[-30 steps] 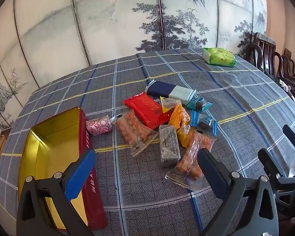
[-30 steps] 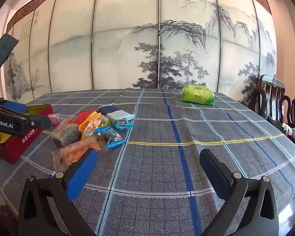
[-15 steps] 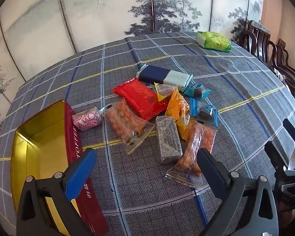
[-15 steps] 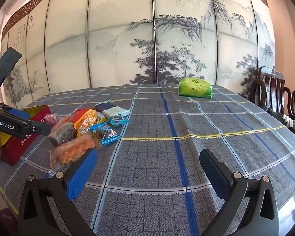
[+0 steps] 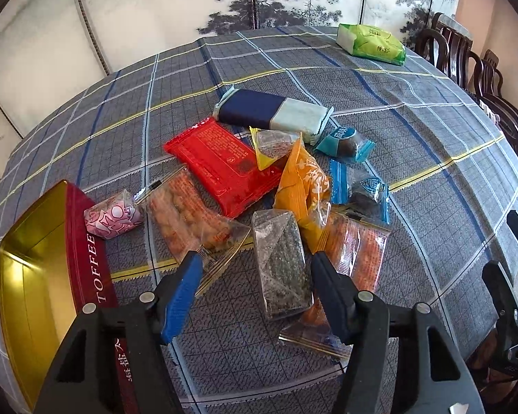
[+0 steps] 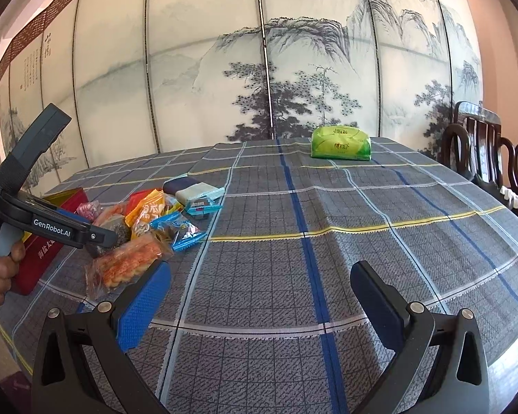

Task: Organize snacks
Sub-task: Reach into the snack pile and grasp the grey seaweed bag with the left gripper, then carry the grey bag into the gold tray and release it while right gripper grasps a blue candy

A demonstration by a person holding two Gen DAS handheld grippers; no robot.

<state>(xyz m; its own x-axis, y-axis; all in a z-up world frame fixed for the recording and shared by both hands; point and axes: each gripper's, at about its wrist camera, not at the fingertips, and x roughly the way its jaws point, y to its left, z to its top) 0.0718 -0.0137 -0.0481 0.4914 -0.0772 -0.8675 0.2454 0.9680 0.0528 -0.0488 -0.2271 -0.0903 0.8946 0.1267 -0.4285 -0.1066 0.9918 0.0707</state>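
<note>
A pile of snack packets lies on the checked tablecloth: a dark seaweed-speckled bar (image 5: pixel 283 262), orange cracker bags (image 5: pixel 193 217) (image 5: pixel 355 252), a red packet (image 5: pixel 224 165), an orange pouch (image 5: pixel 304 186), a navy-and-white bar (image 5: pixel 269 110), blue sweets (image 5: pixel 343 141) and a pink sweet (image 5: pixel 112 214). An open red toffee tin (image 5: pixel 89 255) with gold inside stands at the left. My left gripper (image 5: pixel 255 286) is open, low over the dark bar, fingers either side of it. My right gripper (image 6: pixel 259 293) is open and empty over bare cloth; the pile (image 6: pixel 145 227) lies to its left.
A green tissue pack (image 5: pixel 373 43) (image 6: pixel 340 143) lies at the far side of the table. Dark wooden chairs (image 6: pixel 483 151) stand at the right edge. A painted folding screen (image 6: pixel 259 55) backs the table. The left gripper's body (image 6: pixel 48 220) shows in the right wrist view.
My left gripper has come down and forward onto the pile and its fingers have narrowed around the dark bar. The right gripper has barely shifted.
</note>
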